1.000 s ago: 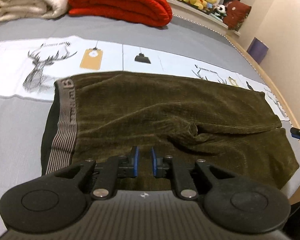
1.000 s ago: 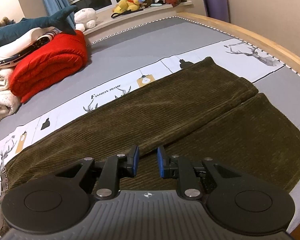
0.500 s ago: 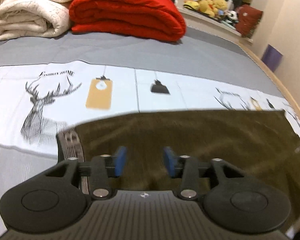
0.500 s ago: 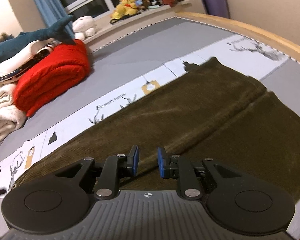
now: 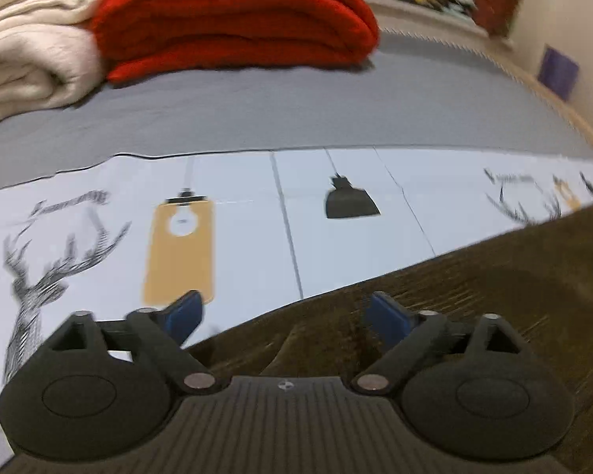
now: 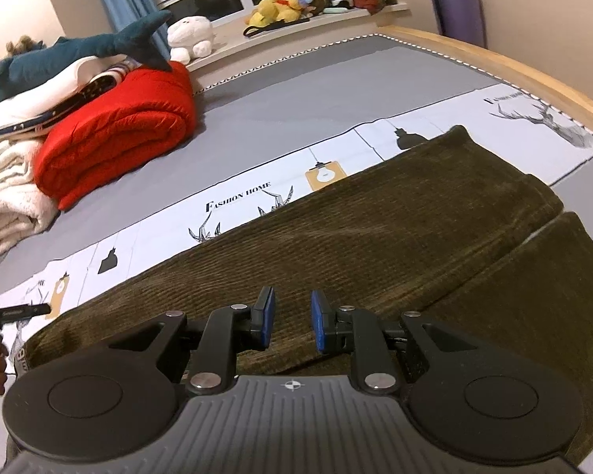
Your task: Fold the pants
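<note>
Now spread wide, the left hand-held gripper [image 5: 282, 314], where a second ago sat nearly pinched together over the middle of the corduroy pants [image 6: 375, 237]. Also swung up and toward the far long edge of the garment: one blue pad [image 5: 184, 312] over the white printed strip of the bed sheet [image 5: 257, 197], the other over olive cloth, the pants' edge running between them. Nothing gripped yet; left view blurred, so contact with the fabric cannot be told.

Little different on the right: right hand-held gripper [image 6: 290, 326] with a narrow gap between its pads, much as before, nothing caught between them, low over the near part of the pants. Whether touching the cloth, cannot tell.

Pants lying flat and lengthwise on the bed [image 6: 316, 91], both legs side by side with a seam of shadow between them, waistband at the far left of the right view. No fold made so far.

Likely meaning: a reach for the far edge, readying a lengthwise fold of one leg over the other. Red folded quilt [image 5: 233, 12] and cream blanket [image 5: 27, 47] well apart, beyond the sheet strip.
</note>
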Tool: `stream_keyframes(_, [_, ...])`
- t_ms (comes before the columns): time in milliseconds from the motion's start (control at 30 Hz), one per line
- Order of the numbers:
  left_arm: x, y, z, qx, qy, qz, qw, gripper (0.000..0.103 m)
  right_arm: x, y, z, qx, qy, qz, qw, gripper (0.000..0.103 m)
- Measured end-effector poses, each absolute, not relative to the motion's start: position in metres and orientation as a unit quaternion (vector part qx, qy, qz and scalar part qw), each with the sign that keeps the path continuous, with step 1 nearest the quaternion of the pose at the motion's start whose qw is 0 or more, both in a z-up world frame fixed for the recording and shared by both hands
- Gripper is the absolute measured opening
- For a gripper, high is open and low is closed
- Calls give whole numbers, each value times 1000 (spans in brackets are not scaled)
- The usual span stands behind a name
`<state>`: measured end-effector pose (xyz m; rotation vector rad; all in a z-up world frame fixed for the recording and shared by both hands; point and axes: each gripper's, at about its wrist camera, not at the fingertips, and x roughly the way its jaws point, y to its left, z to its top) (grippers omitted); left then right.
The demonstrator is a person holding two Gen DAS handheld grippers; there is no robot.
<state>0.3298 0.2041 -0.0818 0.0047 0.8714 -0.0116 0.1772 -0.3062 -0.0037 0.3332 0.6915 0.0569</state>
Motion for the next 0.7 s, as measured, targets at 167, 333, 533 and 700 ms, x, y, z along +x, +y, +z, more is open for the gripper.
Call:
stream_keyframes(167, [352, 187, -119, 54, 471, -48, 879, 97, 186, -304, -8, 164, 347, 25, 923, 21])
stream_keyframes(333, [351, 181, -130, 59, 469, -82, 877, 73, 192, -299, -11, 153, 353, 23, 923, 21])
stream_keyframes(533, [338, 167, -116, 117, 456, -107, 876, 20, 194, -297, -12, 151, 355, 21, 922, 21])
stream_keyframes(700, [321, 160, -84, 112, 438, -100, 886, 18, 191, -297, -11, 151, 353, 18, 923, 21])
